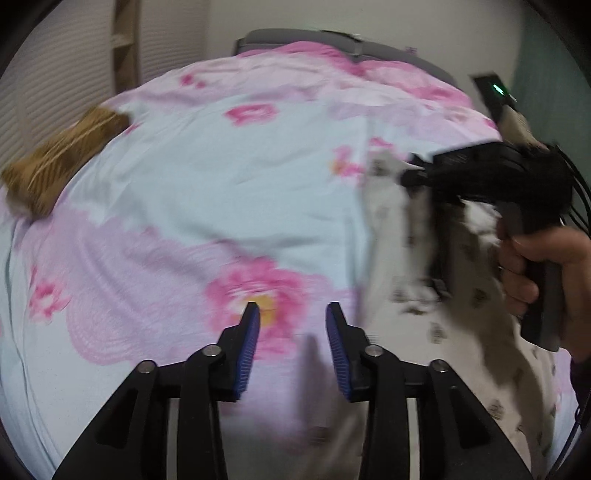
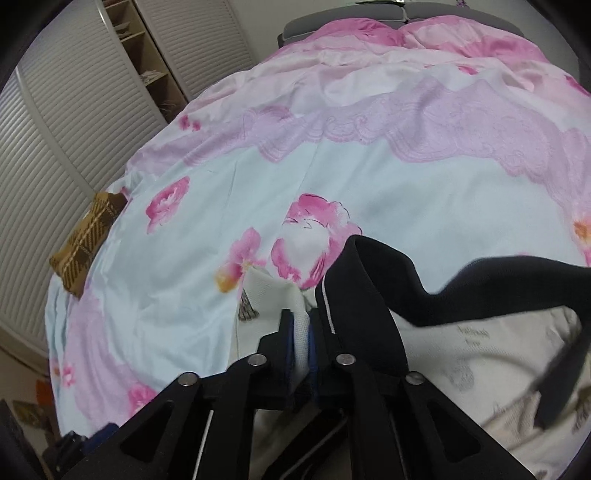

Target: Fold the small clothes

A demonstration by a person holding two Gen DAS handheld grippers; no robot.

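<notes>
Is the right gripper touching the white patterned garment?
Touching. In the right wrist view, the right gripper has both blue pads pressed on a fold of the white patterned garment.

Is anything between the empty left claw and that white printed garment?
Nothing visible. The left gripper stands open over the bedspread, and the white garment lies just to its right with only bare bedspread between. The right gripper already pinches it.

Floral-quilted bed (image 2: 369, 177), louvred wardrobe doors (image 2: 74, 122), grey headboard (image 2: 306, 18)
</notes>
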